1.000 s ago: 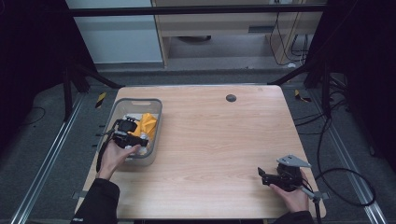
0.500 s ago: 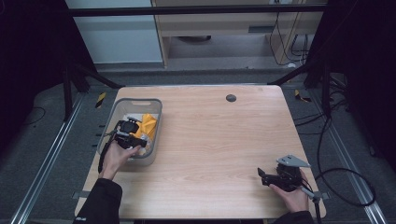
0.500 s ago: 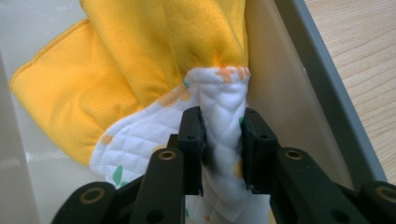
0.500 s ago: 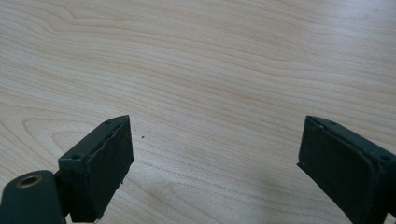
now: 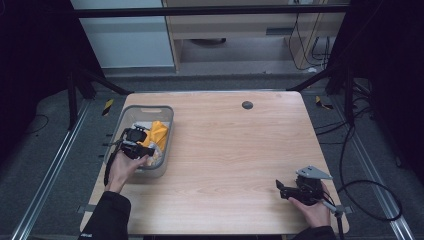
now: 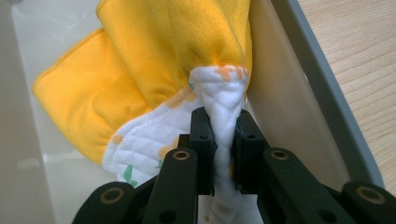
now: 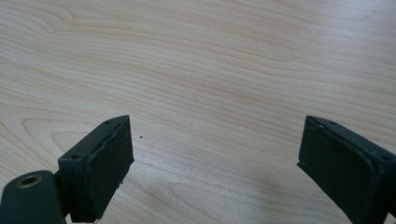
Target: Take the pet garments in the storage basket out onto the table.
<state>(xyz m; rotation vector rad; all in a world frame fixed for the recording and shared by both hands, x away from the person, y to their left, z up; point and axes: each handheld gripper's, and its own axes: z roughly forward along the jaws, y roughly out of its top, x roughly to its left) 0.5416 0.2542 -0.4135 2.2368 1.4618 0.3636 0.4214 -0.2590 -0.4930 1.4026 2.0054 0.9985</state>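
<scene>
Left claw (image 6: 219, 140) has just closed, pinching a fold of the white quilted, orange-backed cloth (image 6: 154, 79) inside the grey plastic bin (image 6: 322, 107); the cloth extends ahead. Right claw (image 7: 215, 168), wide open and empty, rests well apart on the wooden surface (image 7: 210, 60).

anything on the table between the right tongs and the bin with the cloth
No. In the high view, only bare wood lies between the right tongs and the bin, where the left tongs pinch the cloth.
</scene>
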